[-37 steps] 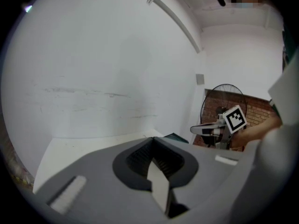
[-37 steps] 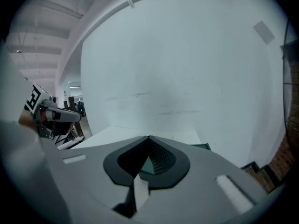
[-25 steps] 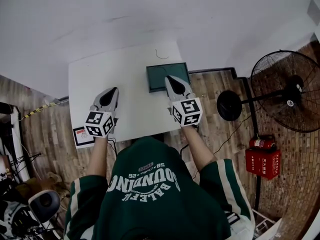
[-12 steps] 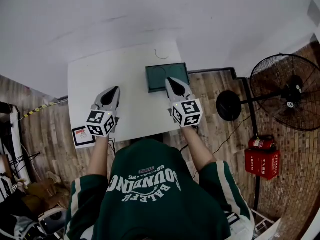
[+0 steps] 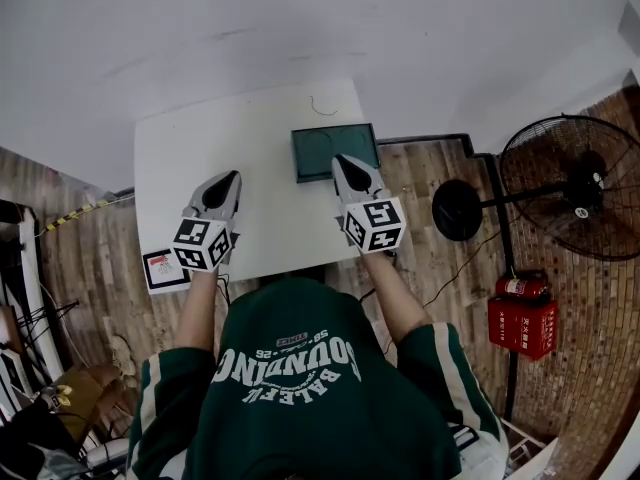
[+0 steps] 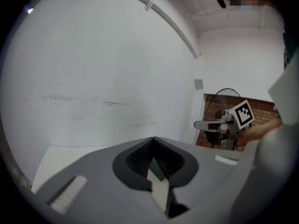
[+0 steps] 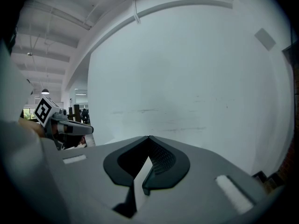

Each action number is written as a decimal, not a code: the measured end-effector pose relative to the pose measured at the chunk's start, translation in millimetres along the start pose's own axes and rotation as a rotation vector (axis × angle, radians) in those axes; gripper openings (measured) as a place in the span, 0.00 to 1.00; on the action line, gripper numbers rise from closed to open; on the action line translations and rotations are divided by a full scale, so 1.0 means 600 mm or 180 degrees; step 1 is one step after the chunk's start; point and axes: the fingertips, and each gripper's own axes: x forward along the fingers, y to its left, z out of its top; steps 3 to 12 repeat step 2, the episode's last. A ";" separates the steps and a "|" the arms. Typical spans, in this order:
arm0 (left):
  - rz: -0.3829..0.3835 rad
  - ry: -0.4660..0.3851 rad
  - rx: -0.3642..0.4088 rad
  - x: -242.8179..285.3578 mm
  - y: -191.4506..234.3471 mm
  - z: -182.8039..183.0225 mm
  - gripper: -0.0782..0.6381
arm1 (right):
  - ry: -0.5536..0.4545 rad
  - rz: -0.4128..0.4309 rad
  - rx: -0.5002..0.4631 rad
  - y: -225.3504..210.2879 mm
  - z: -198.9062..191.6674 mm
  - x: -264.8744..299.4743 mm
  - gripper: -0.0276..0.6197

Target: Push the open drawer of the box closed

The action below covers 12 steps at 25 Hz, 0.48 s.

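A dark green box (image 5: 330, 144) sits at the far right of the white table (image 5: 240, 133); from above I cannot tell how its drawer stands. My right gripper (image 5: 339, 157) is shut, its tip over the box's near edge, and nothing is held. Well apart from the box, my left gripper (image 5: 231, 177) is shut and empty over the table's near left part. Both gripper views point up at the white wall. The left gripper (image 6: 153, 138) has its jaws closed together, and so does the right gripper (image 7: 148, 136). The box is hidden in both.
A small card (image 5: 164, 270) with red print lies at the table's near left corner. A thin wire loop (image 5: 321, 109) lies behind the box. Right of the table stand a floor fan (image 5: 578, 190) and a red extinguisher box (image 5: 524, 320) on the wood floor.
Both grippers and the box stay where they were. Only clutter at the lower left of the head view has shifted.
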 end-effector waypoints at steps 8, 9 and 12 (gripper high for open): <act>-0.0002 0.0005 -0.0003 0.001 0.001 -0.002 0.18 | 0.0009 -0.0006 0.0010 -0.001 -0.003 0.001 0.05; -0.0002 0.0005 -0.0003 0.001 0.001 -0.002 0.18 | 0.0009 -0.0006 0.0010 -0.001 -0.003 0.001 0.05; -0.0002 0.0005 -0.0003 0.001 0.001 -0.002 0.18 | 0.0009 -0.0006 0.0010 -0.001 -0.003 0.001 0.05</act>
